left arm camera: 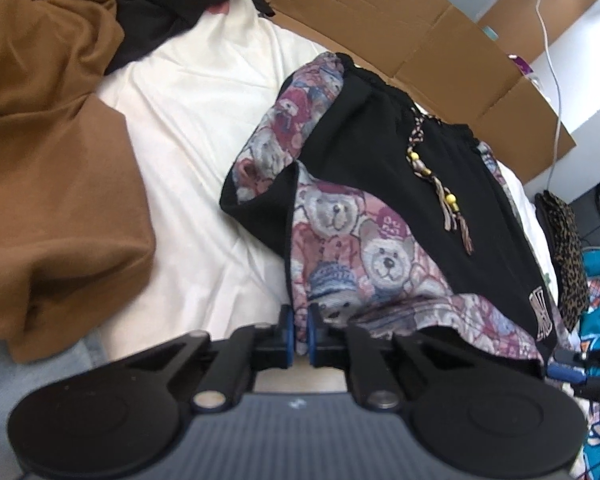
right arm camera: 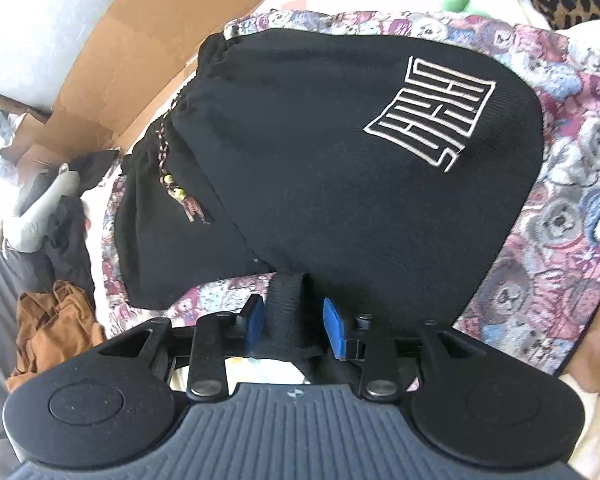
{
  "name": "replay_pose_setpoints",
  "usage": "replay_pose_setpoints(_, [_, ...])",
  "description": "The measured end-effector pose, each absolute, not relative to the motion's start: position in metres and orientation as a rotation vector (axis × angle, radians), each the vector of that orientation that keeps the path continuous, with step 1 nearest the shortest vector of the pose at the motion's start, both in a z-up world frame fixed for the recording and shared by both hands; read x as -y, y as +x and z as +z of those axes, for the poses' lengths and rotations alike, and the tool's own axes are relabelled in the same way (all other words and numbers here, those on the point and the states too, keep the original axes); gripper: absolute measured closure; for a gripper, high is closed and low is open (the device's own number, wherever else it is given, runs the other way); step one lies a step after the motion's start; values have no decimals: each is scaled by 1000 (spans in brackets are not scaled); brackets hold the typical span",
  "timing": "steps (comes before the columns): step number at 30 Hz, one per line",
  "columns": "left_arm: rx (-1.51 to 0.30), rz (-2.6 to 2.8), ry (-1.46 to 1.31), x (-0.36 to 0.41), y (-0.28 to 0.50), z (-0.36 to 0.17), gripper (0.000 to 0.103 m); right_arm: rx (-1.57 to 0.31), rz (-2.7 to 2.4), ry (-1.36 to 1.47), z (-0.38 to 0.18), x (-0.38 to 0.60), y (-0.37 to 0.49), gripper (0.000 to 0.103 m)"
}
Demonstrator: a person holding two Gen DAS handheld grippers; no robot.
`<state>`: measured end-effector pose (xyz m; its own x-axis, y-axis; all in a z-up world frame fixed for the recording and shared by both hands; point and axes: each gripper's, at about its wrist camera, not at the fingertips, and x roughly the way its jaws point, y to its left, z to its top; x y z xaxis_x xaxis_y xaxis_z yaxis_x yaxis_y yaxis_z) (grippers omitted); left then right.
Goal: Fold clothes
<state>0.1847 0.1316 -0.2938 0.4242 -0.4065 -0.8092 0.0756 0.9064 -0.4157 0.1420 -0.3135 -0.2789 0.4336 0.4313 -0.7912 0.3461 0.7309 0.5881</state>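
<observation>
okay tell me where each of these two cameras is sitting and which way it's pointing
Left wrist: rides the left gripper, angled down over the teddy-bear shorts on the white sheet; its blue pads pinch the printed hem.
Right wrist: rides the right gripper, angled down at the black panel with the white logo; a black fold lies between its parted pads.
Shared: the shorts, their beaded drawstring, the cardboard.

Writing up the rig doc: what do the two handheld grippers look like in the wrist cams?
Both look alike. The left gripper and right gripper each have a ribbed grey-blue body with a small mark at its front edge, two round black discs at the sides, black linkage arms on silver pivot pins, and black fingers faced with blue pads. No cables, hands or sleeves show.
</observation>
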Motion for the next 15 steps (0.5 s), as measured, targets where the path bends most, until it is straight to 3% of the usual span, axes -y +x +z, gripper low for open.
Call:
replay_pose_setpoints(6, [-1106,-289,-354,-142,173,-285,97,-1190,99,873,-297,306,148,70])
replay_pose_setpoints(9, [-1111,-281,-352,-147,167,-281,97,-1193,114,864,-298,303,149,102])
replay_pose_setpoints(15, [-1126,-279,-333,-155,149,-263,98,-1213,162,829,-286,294,137,102])
